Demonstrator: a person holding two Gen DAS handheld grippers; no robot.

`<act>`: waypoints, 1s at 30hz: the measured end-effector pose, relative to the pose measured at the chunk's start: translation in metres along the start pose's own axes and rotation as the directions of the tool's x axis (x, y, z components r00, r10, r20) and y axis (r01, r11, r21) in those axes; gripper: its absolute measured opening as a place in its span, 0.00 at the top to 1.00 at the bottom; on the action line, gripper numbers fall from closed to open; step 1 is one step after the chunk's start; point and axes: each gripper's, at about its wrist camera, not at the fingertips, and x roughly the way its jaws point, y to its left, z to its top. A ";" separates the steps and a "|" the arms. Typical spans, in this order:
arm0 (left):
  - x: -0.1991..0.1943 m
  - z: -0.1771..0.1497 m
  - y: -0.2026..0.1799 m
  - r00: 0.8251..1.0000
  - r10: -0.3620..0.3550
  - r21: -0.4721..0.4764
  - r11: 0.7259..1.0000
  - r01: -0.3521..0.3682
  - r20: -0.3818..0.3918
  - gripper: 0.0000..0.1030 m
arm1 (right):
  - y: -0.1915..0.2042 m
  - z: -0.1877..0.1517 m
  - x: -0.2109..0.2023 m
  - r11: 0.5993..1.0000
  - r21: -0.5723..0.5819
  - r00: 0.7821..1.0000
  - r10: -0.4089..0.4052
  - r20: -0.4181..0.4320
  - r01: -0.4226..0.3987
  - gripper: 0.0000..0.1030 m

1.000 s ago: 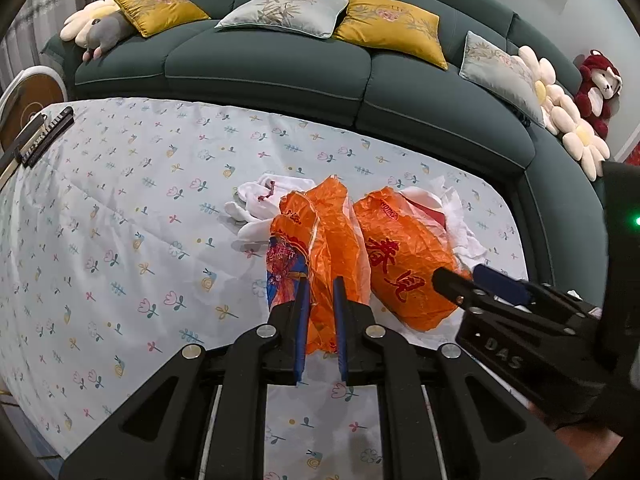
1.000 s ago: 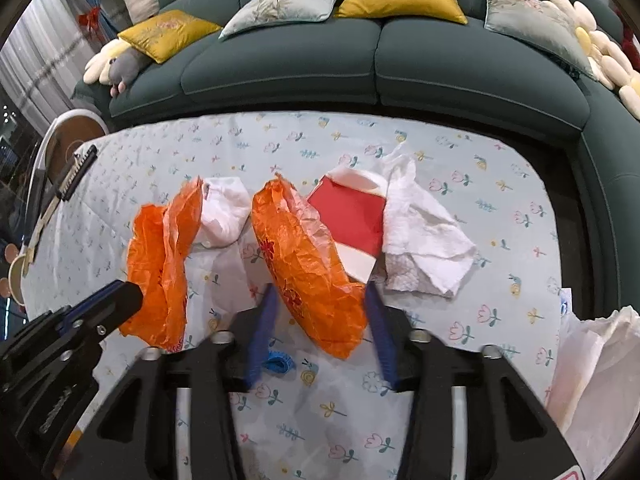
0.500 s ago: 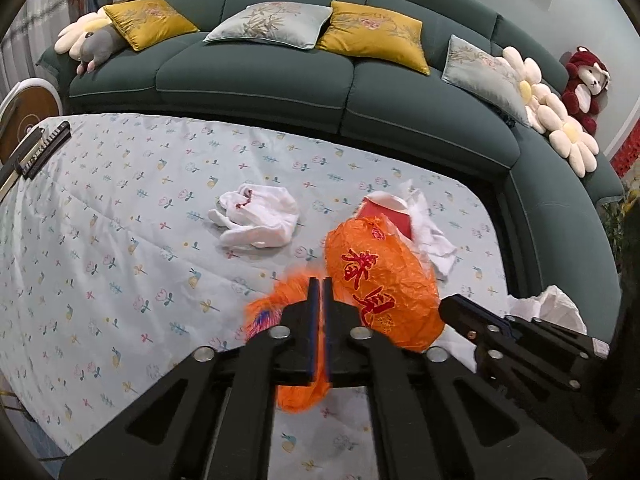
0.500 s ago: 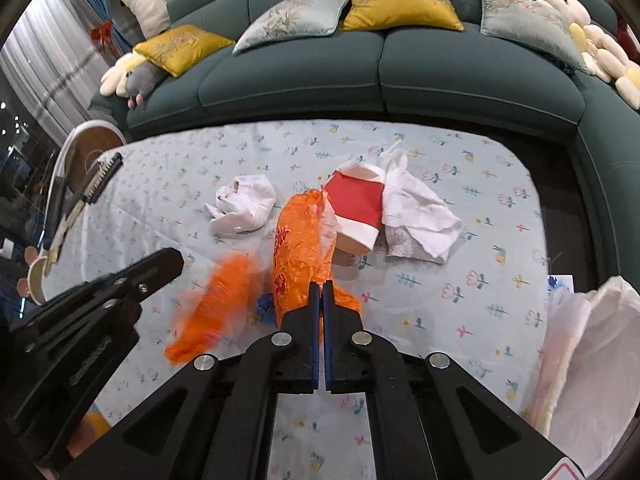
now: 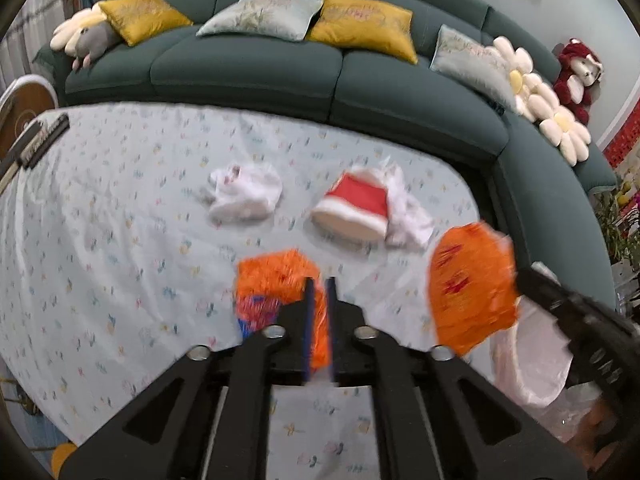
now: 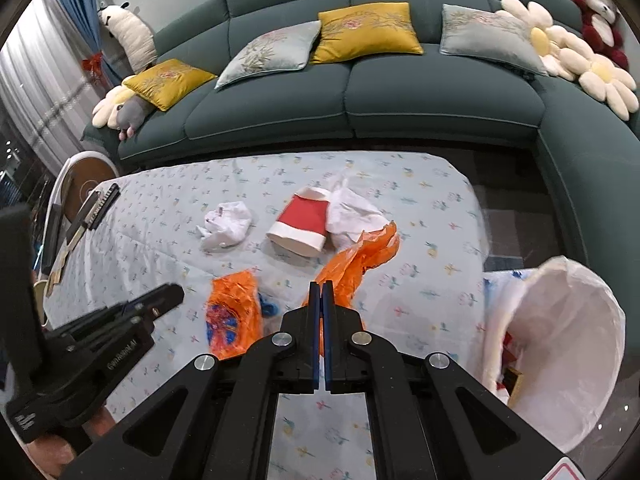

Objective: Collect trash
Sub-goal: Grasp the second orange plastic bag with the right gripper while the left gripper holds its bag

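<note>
Now my right gripper [image 6: 321,292], pinched tight on the crinkly orange plastic bag [image 6: 360,258], is nearer the white-lined bin [image 6: 568,360] beside it, while my left gripper [image 5: 319,292], jaws just eased apart, holds another orange wrapper [image 5: 276,284].

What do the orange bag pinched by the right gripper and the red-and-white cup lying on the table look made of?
Orange bag: thin glossy plastic film, judging by its crinkles and limp drape. Red-and-white cup: probably matte paper, with a stiff wall and rolled rim.
</note>
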 end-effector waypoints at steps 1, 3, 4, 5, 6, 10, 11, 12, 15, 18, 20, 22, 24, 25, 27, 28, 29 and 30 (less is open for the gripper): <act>0.006 -0.006 0.001 1.000 0.006 -0.002 1.000 -0.006 -0.018 0.68 | -0.003 -0.003 0.001 1.000 0.008 1.000 0.000 -0.006 0.000 0.98; 0.013 -0.018 0.002 0.999 0.030 -0.003 1.000 -0.030 -0.029 0.47 | -0.011 -0.011 0.005 1.000 0.028 1.000 0.001 -0.025 0.000 0.98; 0.020 -0.024 0.001 0.999 0.040 0.004 0.999 -0.040 -0.036 0.47 | -0.015 -0.017 0.009 0.999 0.041 0.999 0.002 -0.040 -0.001 0.98; 0.025 -0.029 0.001 0.998 0.045 0.011 0.999 -0.045 -0.051 0.46 | -0.019 -0.023 0.013 0.999 0.052 0.999 0.004 -0.054 -0.001 0.98; 0.033 -0.032 0.000 0.996 0.050 0.016 0.999 -0.049 -0.074 0.46 | -0.022 -0.030 0.019 0.998 0.062 0.997 0.005 -0.074 0.000 0.98; 0.060 -0.040 -0.003 0.990 0.071 0.035 0.997 -0.068 -0.123 0.46 | -0.031 -0.049 0.034 0.997 0.077 0.991 0.012 -0.130 -0.002 0.95; 0.064 -0.042 -0.004 0.989 0.076 0.039 0.997 -0.072 -0.129 0.46 | -0.033 -0.052 0.037 0.997 0.080 0.990 0.012 -0.138 -0.001 0.91; 0.068 -0.042 -0.005 0.988 0.076 0.041 0.997 -0.071 -0.134 0.46 | -0.034 -0.054 0.040 0.997 0.082 0.990 0.011 -0.143 0.001 0.90; 0.080 -0.043 -0.008 0.985 0.091 0.062 0.995 -0.083 -0.145 0.46 | -0.038 -0.060 0.050 0.996 0.087 0.987 -0.004 -0.160 0.019 0.72; 0.090 -0.043 -0.012 0.982 0.098 0.083 0.993 -0.085 -0.161 0.62 | -0.039 -0.061 0.058 0.996 0.091 0.985 0.001 -0.171 0.015 0.61; 0.096 -0.043 -0.011 0.979 0.092 0.080 0.994 -0.079 -0.181 0.75 | -0.037 -0.062 0.062 0.996 0.089 0.983 0.011 -0.182 0.005 0.61; 0.099 -0.044 -0.009 0.978 0.092 0.073 0.994 -0.080 -0.188 0.79 | -0.032 -0.061 0.062 0.997 0.076 0.984 0.013 -0.177 0.000 0.61; 0.098 -0.044 -0.009 0.979 0.095 0.079 0.993 -0.082 -0.177 0.85 | -0.026 -0.060 0.060 0.998 0.062 0.986 0.015 -0.168 -0.005 0.61; 0.095 -0.044 -0.009 0.981 0.098 0.083 0.993 -0.085 -0.169 0.85 | -0.024 -0.059 0.060 0.998 0.061 0.986 0.018 -0.166 -0.008 0.61; 0.090 -0.044 -0.009 0.983 0.097 0.081 0.993 -0.085 -0.158 0.88 | -0.021 -0.057 0.059 0.998 0.059 0.986 0.025 -0.163 -0.015 0.61; 0.087 -0.044 -0.008 0.984 0.089 0.073 0.994 -0.079 -0.155 0.88 | -0.020 -0.057 0.058 0.998 0.056 0.987 0.025 -0.162 -0.016 0.61; 0.083 -0.043 -0.008 0.985 0.081 0.068 0.995 -0.071 -0.152 0.88 | -0.018 -0.056 0.058 0.998 0.054 0.986 0.032 -0.163 -0.024 0.61; 0.078 -0.043 -0.009 0.986 0.073 0.065 0.996 -0.064 -0.148 0.88 | -0.016 -0.056 0.057 0.998 0.052 0.986 0.035 -0.162 -0.027 0.62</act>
